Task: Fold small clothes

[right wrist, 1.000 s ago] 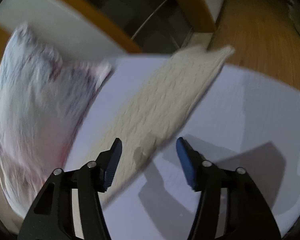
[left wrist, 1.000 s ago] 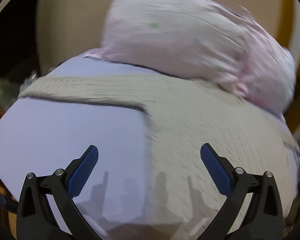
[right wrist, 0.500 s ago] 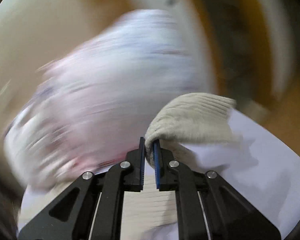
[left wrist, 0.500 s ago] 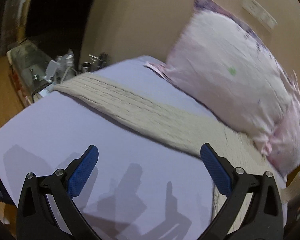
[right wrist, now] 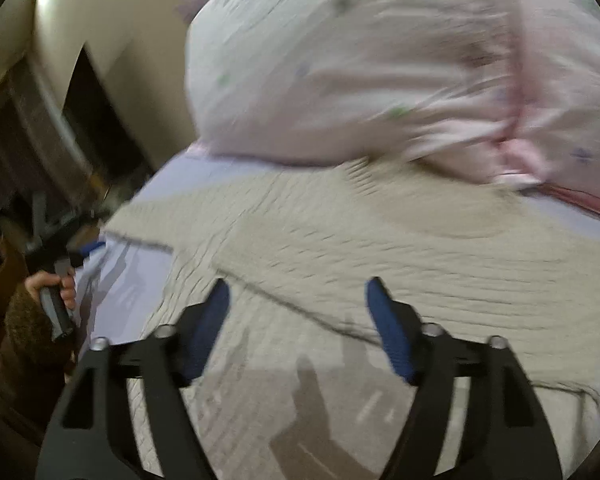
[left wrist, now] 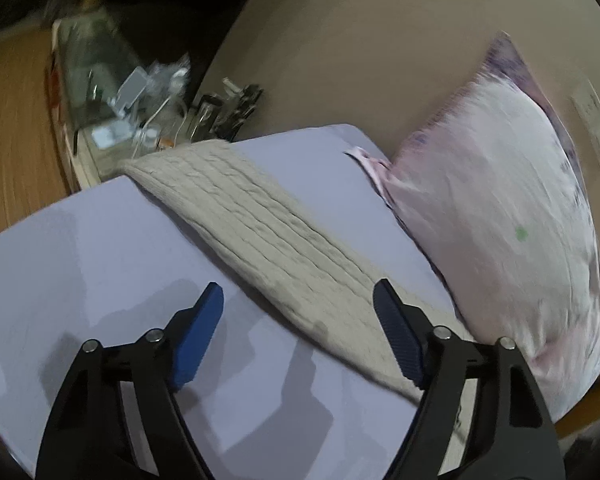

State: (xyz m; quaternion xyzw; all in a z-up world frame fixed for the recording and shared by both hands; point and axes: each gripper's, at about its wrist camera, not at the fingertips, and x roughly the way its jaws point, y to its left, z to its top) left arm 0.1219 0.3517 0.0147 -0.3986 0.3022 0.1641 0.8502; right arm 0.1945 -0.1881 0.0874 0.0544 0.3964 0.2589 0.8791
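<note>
A beige knitted sweater (left wrist: 268,236) lies on the lavender bed sheet (left wrist: 80,264); one sleeve stretches toward the bed's far left corner. My left gripper (left wrist: 300,320) is open and empty, hovering above the sleeve's near part. In the right wrist view the sweater's body (right wrist: 380,248) spreads flat with a sleeve folded across it. My right gripper (right wrist: 296,312) is open and empty just above the folded fabric. The other hand-held gripper (right wrist: 56,264) shows at the left edge of that view.
A large pink flowered pillow (left wrist: 500,216) leans against the beige wall at the bed's head and also shows in the right wrist view (right wrist: 380,60). A cluttered side table (left wrist: 140,100) stands beyond the bed's far corner. Wooden floor (left wrist: 12,140) lies at the left.
My right gripper was shut on the sweater sleeve half a second ago; it has let go and opened above the sweater. My left gripper has narrowed a little and moved closer over the other sleeve.
</note>
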